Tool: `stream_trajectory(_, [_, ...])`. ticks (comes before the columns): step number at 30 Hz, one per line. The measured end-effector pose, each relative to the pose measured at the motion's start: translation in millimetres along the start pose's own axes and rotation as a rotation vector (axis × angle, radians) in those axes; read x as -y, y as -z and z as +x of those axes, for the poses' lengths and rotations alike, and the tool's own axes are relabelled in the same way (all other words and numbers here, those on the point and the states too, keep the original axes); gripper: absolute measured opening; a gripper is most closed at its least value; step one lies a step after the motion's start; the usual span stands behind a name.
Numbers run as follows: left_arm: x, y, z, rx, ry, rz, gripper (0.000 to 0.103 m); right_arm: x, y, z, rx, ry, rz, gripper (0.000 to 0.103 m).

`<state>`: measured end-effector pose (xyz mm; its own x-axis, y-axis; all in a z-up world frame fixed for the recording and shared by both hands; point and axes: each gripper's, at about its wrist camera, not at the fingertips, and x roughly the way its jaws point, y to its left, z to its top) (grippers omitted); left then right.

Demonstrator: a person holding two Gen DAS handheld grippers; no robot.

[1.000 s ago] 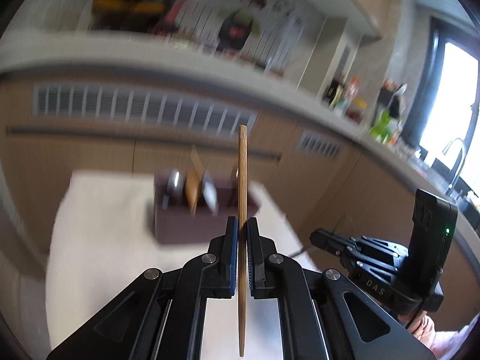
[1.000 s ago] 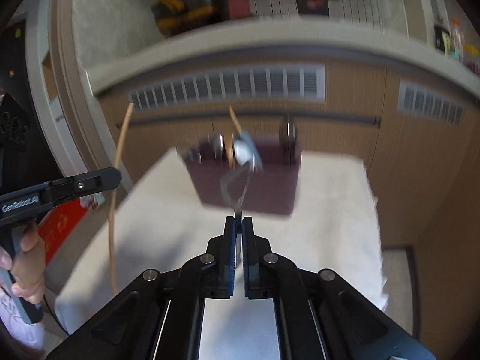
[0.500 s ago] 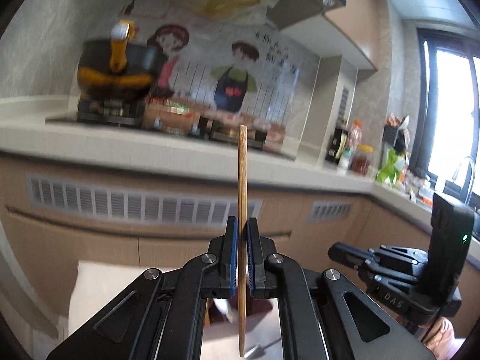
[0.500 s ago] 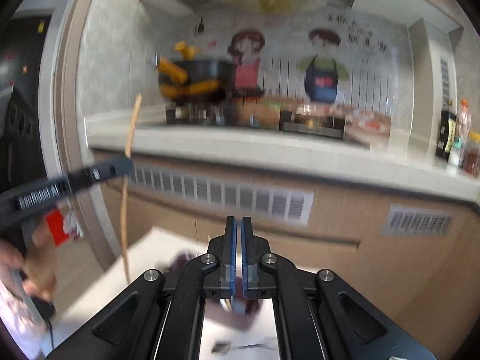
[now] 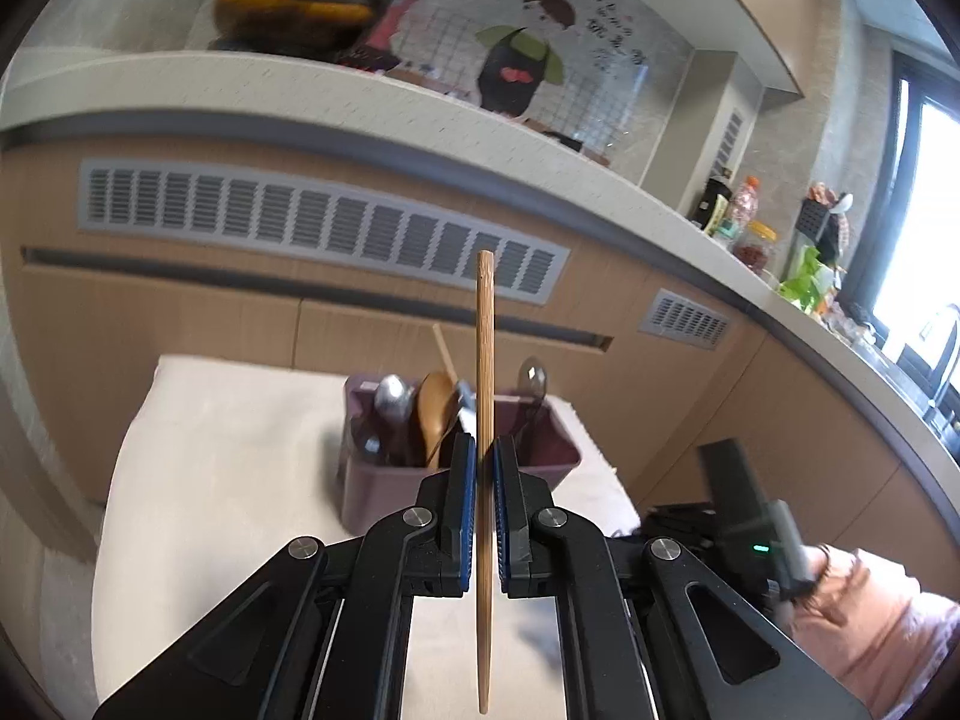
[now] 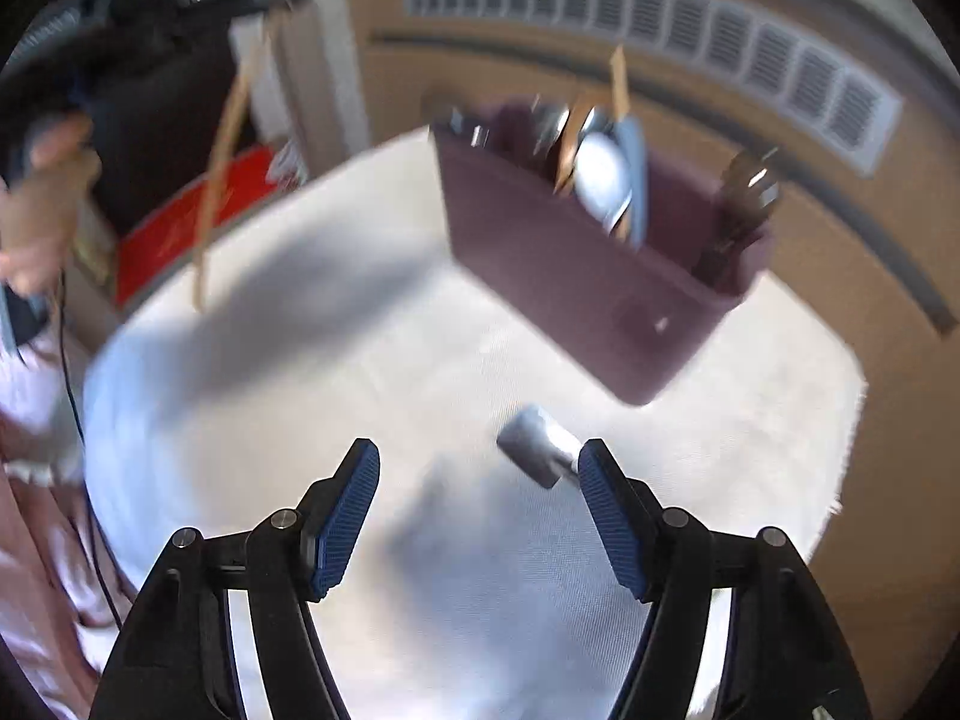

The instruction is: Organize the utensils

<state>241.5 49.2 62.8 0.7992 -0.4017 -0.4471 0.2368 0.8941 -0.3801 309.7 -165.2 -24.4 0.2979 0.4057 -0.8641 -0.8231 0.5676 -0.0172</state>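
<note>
Left tongs [image 5: 485, 510] clamped shut; right tongs [image 6: 479, 516] tipped downward, jaws opening.

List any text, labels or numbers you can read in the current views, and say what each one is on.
No text can be read with confidence.
Dark characters, beside the cartoon figure on the wall panel above the counter: too small and blurred to read.
Red packet beside the table: no legible print.
Maroon utensil holder: no lettering visible.
Bottles and jars on the counter: labels too small to read.
</note>
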Motion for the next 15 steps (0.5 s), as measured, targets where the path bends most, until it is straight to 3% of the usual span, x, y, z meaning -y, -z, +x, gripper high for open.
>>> stream_trajectory(6, [-15.0, 8.3, 3.1, -0.025, -0.041, -0.046, 0.006, 9.8, 1.8, 53.2, -0.104, 0.067, -0.173, 0.063])
stream_trajectory(8, [-17.0, 10.2, 5.6, -0.037, -0.049, -0.054, 0.006, 16.0, -2.7, 55.3, -0.092, 0.026, -0.165, 0.061])
stream_trajectory(11, [-16.9, 12.3, 10.4, -0.049, -0.051, -0.061, 0.006, 25.3, -3.5, 56.2, -0.097, -0.018, -0.091, 0.051])
stream_trajectory(12, [-15.8, 13.3, 12.2, -0.053, -0.049, -0.058, 0.006, 24.9, -1.7, 54.1, -0.091, -0.008, -0.081, 0.042])
stream_trajectory(15, [-14.5, 15.2, 17.5, -0.064, -0.045, -0.058, 0.006, 20.8, 5.2, 47.9, -0.08, 0.023, -0.013, 0.03])
